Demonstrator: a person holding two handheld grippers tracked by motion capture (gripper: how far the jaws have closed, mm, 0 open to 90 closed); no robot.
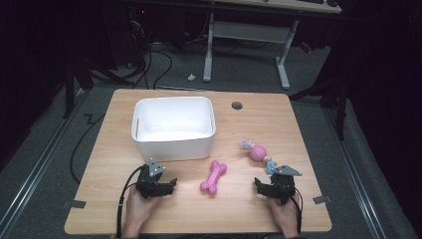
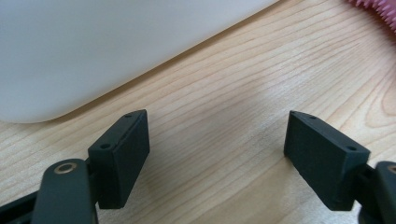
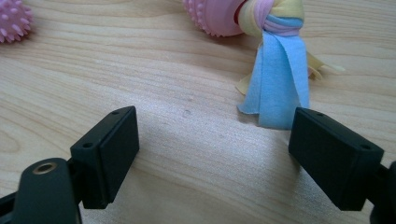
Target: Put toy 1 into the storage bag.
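A pink spiky bone toy [image 1: 213,177] lies flat and slanted on the wooden table [image 1: 249,124] beside the white bin [image 1: 173,128], and a pink studded ball with knotted pastel fabric tails [image 1: 258,152] lies to its right, apart from it.

Ahead of your left gripper [image 1: 171,185]: white bin [image 1: 174,130] blocks | right gripper [image 1: 259,183]: bare table [image 1: 278,119], rope toy [image 1: 258,152] just beyond

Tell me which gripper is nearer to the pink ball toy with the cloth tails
Right. The right gripper sits just in front of the ball toy, its open jaws almost at the blue cloth tail. The left gripper is across the table by the white bin, beyond the pink bone.
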